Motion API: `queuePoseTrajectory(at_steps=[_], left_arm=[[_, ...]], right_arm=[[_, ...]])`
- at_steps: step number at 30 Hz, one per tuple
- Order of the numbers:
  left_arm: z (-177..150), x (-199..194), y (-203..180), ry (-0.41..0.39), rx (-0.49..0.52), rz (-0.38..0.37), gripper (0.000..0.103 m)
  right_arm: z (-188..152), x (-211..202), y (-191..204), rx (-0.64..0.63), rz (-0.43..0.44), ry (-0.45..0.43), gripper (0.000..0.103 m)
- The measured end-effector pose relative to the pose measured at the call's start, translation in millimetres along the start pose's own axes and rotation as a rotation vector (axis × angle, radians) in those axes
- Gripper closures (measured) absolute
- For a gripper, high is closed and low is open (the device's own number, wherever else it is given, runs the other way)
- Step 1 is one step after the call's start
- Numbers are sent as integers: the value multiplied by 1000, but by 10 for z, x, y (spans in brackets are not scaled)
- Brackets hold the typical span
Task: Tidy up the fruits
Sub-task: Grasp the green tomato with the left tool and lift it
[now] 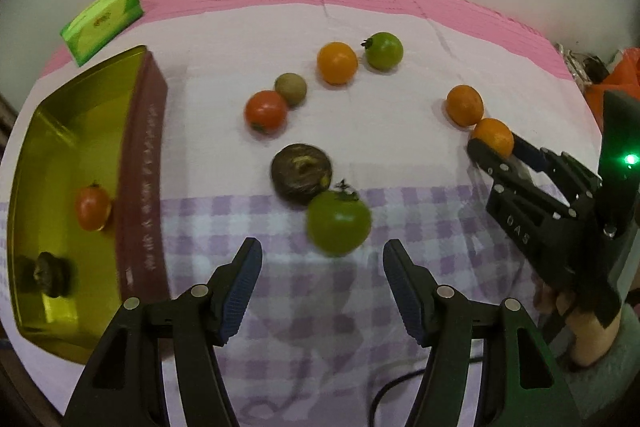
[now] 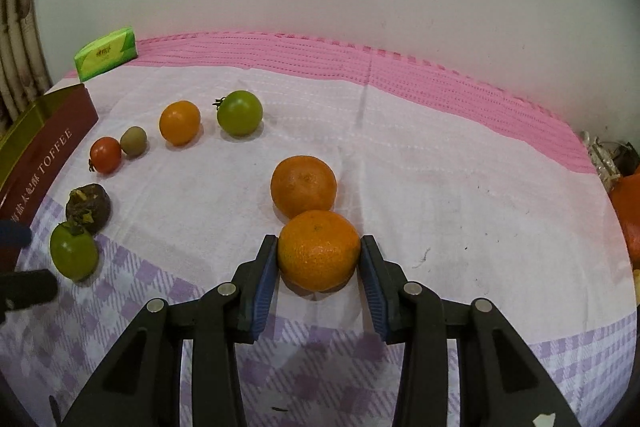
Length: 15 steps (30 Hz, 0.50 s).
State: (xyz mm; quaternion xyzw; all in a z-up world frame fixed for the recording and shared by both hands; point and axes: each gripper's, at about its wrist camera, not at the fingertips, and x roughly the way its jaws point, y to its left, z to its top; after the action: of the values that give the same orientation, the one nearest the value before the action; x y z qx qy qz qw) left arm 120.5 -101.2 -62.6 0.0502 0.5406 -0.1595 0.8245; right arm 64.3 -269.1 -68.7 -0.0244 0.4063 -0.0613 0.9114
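Observation:
My left gripper [image 1: 322,259] is open and empty, just short of a green tomato [image 1: 338,223] that lies against a dark brown fruit [image 1: 302,173]. My right gripper [image 2: 319,253] is shut on the near mandarin [image 2: 319,250], which rests on the cloth and touches a second mandarin [image 2: 303,186] behind it. In the left wrist view the right gripper [image 1: 494,147] shows at the right, holding that mandarin [image 1: 494,135]. A gold tin box [image 1: 52,131] at the left holds a small red tomato [image 1: 93,207] and a dark fruit [image 1: 46,273].
Loose on the white cloth [image 1: 384,155] lie a red tomato [image 1: 266,111], a small brownish-green fruit [image 1: 291,89], an orange tomato [image 1: 337,63] and a green tomato [image 1: 385,51]. A green tissue pack [image 1: 102,23] stands at the back left. Orange clutter [image 2: 630,211] sits at the right edge.

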Motion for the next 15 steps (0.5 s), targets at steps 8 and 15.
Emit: queuePoseTrajectory(at_steps=[8, 15], left_arm=[[101, 226, -109, 20, -5, 26, 61], [41, 117, -80, 1, 15, 13, 66]], right_arm=[[7, 30, -44, 27, 17, 16, 65], [16, 36, -37, 24, 15, 17, 64]])
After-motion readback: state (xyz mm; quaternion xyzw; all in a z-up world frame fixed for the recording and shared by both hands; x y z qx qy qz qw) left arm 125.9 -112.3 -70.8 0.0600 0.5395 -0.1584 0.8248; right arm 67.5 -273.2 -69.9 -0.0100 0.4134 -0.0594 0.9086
